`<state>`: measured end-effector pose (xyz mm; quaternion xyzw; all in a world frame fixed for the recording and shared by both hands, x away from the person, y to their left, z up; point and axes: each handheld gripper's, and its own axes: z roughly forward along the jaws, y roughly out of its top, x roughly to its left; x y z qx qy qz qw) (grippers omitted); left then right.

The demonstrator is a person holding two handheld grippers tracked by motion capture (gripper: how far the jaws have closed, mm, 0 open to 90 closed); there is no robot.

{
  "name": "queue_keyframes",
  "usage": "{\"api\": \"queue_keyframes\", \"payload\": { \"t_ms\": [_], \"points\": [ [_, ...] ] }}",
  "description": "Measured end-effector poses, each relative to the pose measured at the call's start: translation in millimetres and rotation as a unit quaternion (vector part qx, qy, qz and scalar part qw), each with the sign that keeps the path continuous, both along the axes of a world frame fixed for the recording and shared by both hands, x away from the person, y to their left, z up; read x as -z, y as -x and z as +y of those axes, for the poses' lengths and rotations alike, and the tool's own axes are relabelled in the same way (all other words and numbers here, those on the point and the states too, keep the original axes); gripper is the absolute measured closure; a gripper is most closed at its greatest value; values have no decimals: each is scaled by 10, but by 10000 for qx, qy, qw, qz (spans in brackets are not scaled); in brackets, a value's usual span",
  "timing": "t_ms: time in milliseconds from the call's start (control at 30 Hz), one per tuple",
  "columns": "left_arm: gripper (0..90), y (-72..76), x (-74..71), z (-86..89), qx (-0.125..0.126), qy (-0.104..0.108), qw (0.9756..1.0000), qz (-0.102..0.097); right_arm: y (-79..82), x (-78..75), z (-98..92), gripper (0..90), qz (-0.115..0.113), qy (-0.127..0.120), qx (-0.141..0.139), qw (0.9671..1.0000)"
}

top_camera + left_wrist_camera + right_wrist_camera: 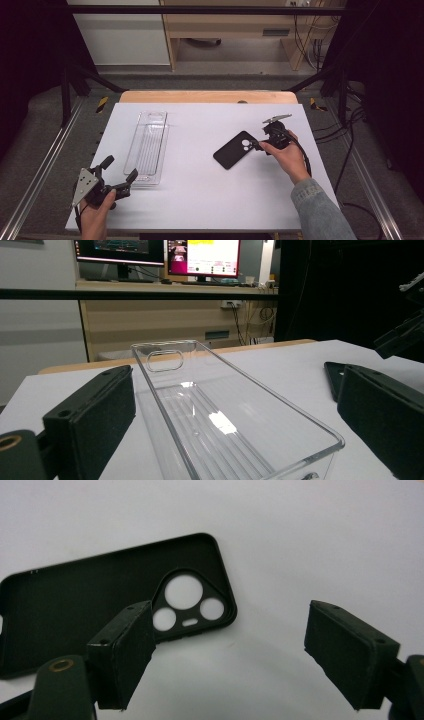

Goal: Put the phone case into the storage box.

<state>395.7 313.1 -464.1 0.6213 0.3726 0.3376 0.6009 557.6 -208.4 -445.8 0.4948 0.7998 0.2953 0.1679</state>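
Since the phone case [236,149] lies just beside our right gripper [261,145], that's the relation the next move hangs on, so we take the case as our landmark. It lies flat on the white table [200,200], open side up, long axis on a diagonal: camera-hole end up toward the right gripper, plain end down toward the near edge & the left. In the right gripper view the case [100,595] sits left of the gap, w/ one pad [125,650] overlapping its camera-hole corner, the other pad out over bare table. Jaws stand wide, nothing pinched; no contact w/ the case that we can confirm. We judge the gripper needs to shift toward the case so the rim comes btwn the pads before closing.

Left gripper [118,175] is well apart from the case, at the near end of the clear tray [150,145], which lies left of the case, long axis running away from us. Its jaws are wide too, straddling the tray's [235,425] near end w/o touching. Right hand is plainly the nearer one.
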Motion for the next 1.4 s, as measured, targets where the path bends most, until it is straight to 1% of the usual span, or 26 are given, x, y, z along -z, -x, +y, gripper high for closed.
{"api": "queue_keyframes", "payload": {
  "t_ms": [33, 167, 200, 300, 333, 367, 433, 533, 900, 1033, 1300, 1400],
  "points": [
    [16, -2, 1, -1, 2, -7, 10000, 3, -29, 16, -4, 205, -66, -94, 68, 9999],
    [16, -3, 1, -5, 11, -15, 10000, 3, -60, 41, 0, 207, -162, -160, 86, 9997],
    [16, -2, 1, -6, 19, -17, 10000, -4, -79, 59, 5, 223, -208, -201, 99, 9995],
    [16, -1, 0, -9, 23, -31, 10000, -5, -92, 73, 14, 240, -219, -214, 52, 9995],
    [16, 0, 0, -9, 24, -30, 10000, -4, -102, 87, 23, 258, -270, -248, 57, 9993],
    [16, 0, -1, -9, 26, -33, 10000, -7, -102, 87, 23, 258, -270, -248, 57, 9993],
    [16, 1, -2, -8, 26, -29, 10000, -9, -112, 101, 23, 275, -317, -320, 102, 9989],
    [16, -1, -1, -7, 28, -24, 10000, -9, -136, 122, 24, 313, -388, -363, 152, 9985],
    [16, -4, -1, -9, 37, -28, 10000, -8, -181, 181, -25, 356, -326, -472, 254, 9980],
    [16, -4, -1, -11, 48, -31, 10000, -5, -190, 193, -30, 366, -323, -514, 235, 9979],
    [16, -5, 0, -11, 52, -43, 10000, 2, -202, 226, -18, 384, -295, -518, 248, 9979],
    [16, -5, 0, -12, 56, -50, 10000, 0, -211, 244, -11, 394, -300, -480, 229, 9981]
  ]
}}
